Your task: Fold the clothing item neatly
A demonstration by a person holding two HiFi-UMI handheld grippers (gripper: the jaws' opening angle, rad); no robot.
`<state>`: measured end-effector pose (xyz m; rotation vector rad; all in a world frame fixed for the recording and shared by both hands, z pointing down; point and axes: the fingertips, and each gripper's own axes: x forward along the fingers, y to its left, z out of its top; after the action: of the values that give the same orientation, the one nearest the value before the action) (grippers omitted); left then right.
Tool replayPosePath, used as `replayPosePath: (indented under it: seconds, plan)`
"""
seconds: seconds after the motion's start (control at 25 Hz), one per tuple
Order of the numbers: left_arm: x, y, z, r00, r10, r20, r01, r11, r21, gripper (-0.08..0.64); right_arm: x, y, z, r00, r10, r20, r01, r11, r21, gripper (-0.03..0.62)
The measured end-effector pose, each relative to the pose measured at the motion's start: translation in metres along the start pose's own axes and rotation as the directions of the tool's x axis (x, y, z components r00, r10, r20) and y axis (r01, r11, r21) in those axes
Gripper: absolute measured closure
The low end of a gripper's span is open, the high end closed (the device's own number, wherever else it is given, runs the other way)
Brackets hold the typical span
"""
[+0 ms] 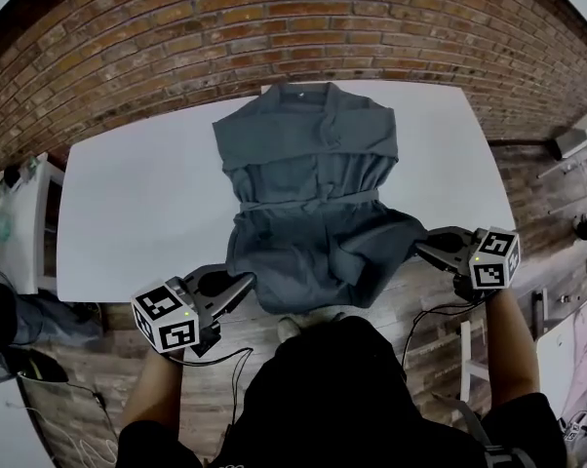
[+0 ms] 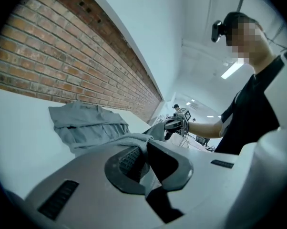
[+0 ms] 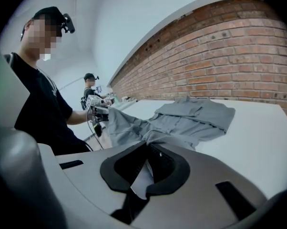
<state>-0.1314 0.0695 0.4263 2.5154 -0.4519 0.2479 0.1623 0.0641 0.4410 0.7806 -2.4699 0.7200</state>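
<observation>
The garment [image 1: 308, 188] lies on the tabletop [image 1: 137, 203] with its collar at the far edge. Its hem [image 1: 303, 300] is held off the near edge. The left gripper [image 1: 243, 283] and right gripper [image 1: 422, 252] each pinch one hem corner, fingers [image 2: 129, 160] closed on cloth.

Risks:
- Both grips look shallow, so uneven pull may free a corner.
- Unequal travel would skew the fold.
- Dragging would bunch the upper half.

Grey garment [image 1: 313, 193], white table [image 1: 137, 213], red-brick floor [image 1: 128, 57]
</observation>
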Motion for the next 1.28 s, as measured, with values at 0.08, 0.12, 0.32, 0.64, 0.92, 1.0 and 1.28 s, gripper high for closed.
replayPosePath:
  seconds: [0.08,0.12,0.32,0.64,0.92,1.0,1.28]
  plan:
    - [0.001,0.011,0.024,0.999,0.007,0.041,-0.006,1.000,-0.011,0.552,0.002,-0.009,0.022,1.000,-0.003,0.021,0.004,1.000,-0.016,0.575]
    - [0.002,0.018,0.036,0.998,0.006,0.061,-0.005,1.000,-0.021,0.552,0.003,-0.014,0.031,1.000,-0.002,0.027,0.002,1.000,-0.024,0.575]
    - [0.019,0.058,0.085,0.995,0.046,0.093,-0.046,0.999,-0.009,0.552,0.011,-0.059,0.077,0.997,0.020,0.068,-0.020,1.000,-0.006,0.575]
    - [0.046,0.151,0.134,0.969,0.213,0.128,-0.200,0.974,-0.107,0.552,0.039,-0.168,0.126,0.994,0.065,0.091,-0.072,0.995,0.073,0.575]
    - [0.078,0.246,0.145,0.925,0.371,0.080,-0.345,0.911,-0.227,0.552,0.096,-0.268,0.140,0.997,0.069,0.031,-0.074,0.978,0.193,0.575]
    - [0.088,0.274,0.143,0.916,0.395,0.075,-0.361,0.890,-0.278,0.552,0.112,-0.288,0.142,0.997,0.077,0.018,-0.079,0.972,0.223,0.575]
    - [0.104,0.344,0.121,0.876,0.482,-0.006,-0.450,0.812,-0.371,0.552,0.153,-0.340,0.132,0.998,0.044,-0.041,-0.029,0.954,0.298,0.575]
